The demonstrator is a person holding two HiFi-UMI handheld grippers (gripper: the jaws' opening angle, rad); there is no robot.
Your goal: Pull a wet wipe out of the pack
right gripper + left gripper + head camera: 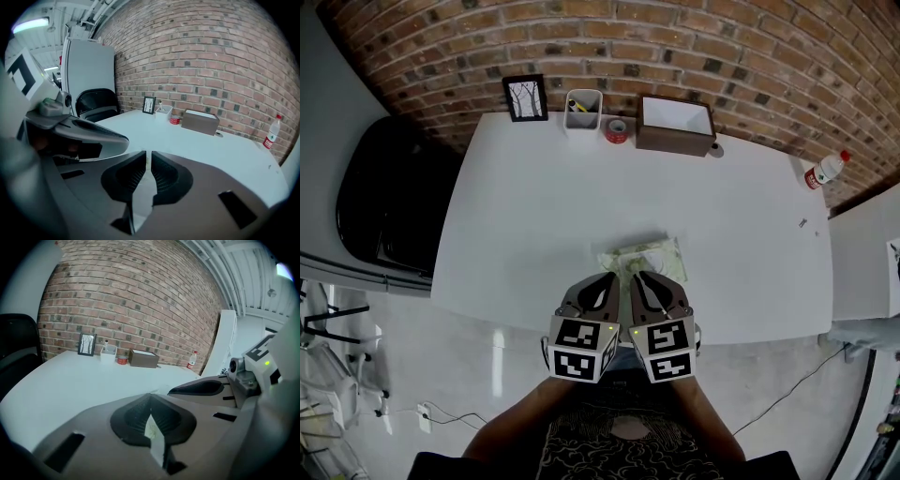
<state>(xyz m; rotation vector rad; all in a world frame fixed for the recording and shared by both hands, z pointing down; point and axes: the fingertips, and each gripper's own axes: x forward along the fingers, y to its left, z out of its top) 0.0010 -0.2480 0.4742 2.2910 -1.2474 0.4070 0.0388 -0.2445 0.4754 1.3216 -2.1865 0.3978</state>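
Observation:
The wet wipe pack [651, 254], pale green and crinkled, lies flat on the white table [534, 216] near its front edge. Both grippers hover side by side at the pack's near edge, jaws pointing toward it. My left gripper [616, 274] is shut with its tips meeting [150, 398]. A pale sliver [151, 428] shows through the opening behind the tips. My right gripper [639, 274] is shut, with only a hairline slit between its pads [148, 158] and nothing held. Each gripper's side shows in the other's view.
Along the table's back edge, by the brick wall, stand a small picture frame [525, 97], a white holder [582, 110], a red tape roll [617, 130] and a brown box [676, 125]. A bottle [827, 170] stands at the far right. A black chair [384, 202] is left.

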